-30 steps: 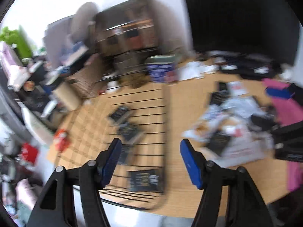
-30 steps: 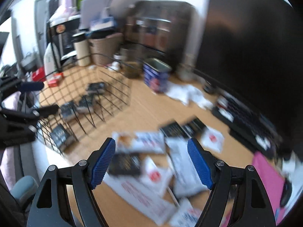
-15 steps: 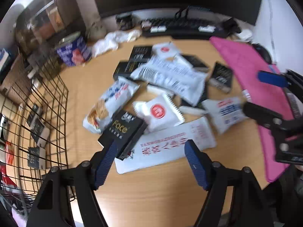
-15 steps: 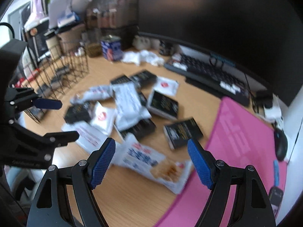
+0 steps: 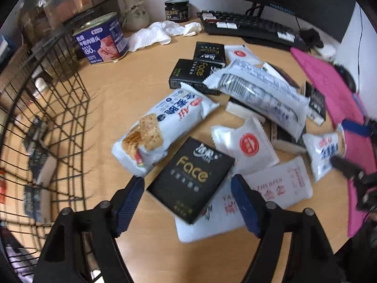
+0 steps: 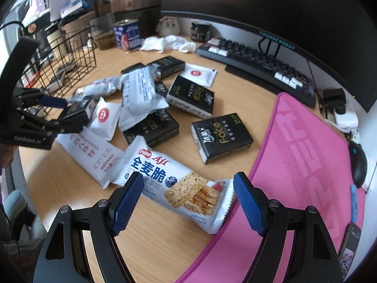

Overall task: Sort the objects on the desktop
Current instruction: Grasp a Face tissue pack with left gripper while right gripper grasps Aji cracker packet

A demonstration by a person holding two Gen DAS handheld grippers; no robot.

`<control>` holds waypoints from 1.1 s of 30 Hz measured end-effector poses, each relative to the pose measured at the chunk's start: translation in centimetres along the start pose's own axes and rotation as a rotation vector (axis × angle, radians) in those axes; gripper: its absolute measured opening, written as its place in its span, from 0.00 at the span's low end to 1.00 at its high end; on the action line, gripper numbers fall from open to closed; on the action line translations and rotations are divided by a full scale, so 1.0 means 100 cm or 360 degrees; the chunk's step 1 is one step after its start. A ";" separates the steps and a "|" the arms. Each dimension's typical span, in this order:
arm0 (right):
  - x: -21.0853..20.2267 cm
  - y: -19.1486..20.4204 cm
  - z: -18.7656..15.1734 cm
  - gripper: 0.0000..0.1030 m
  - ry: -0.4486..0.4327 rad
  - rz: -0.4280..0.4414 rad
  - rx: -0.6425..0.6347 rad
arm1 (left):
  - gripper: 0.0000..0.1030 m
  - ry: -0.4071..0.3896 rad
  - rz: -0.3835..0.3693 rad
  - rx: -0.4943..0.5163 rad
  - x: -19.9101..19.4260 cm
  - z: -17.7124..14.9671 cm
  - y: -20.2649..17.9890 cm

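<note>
On the desk (image 6: pixel 70 188), snack packs and black boxes lie in a heap between the wire basket (image 5: pixel 47 118) and the pink mat (image 6: pixel 306 165). Left gripper (image 5: pixel 187 199) has just been opening, its jaws now spread either side of a black Face box (image 5: pixel 190 179), not pressing it. Right gripper (image 6: pixel 188 198) hangs spread wide over the cracker pack (image 6: pixel 174 184), nothing pinched.
</note>
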State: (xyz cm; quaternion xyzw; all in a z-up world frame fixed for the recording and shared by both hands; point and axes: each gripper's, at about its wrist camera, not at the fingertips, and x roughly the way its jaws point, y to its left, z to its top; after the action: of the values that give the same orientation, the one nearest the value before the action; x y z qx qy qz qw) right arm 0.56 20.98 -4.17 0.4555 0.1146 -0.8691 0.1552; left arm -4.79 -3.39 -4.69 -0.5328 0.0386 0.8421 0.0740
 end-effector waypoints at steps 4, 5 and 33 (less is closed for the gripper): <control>0.004 0.003 0.000 0.78 -0.0001 0.0014 -0.0019 | 0.79 0.0015 -0.0138 -0.0061 0.009 0.004 0.008; 0.004 0.003 0.000 0.78 -0.0001 0.0019 -0.0018 | 0.77 0.0018 -0.0136 -0.0046 0.009 0.004 0.006; -0.012 0.020 -0.016 0.79 0.0042 -0.0032 -0.0281 | 0.52 0.0053 -0.0185 0.0047 -0.007 -0.008 -0.011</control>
State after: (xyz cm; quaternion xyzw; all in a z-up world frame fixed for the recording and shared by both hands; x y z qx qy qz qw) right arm 3.18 19.89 -4.15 0.4502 0.1974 -0.8511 0.1844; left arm -3.59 -2.44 -4.37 -0.5470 0.0211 0.8267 0.1299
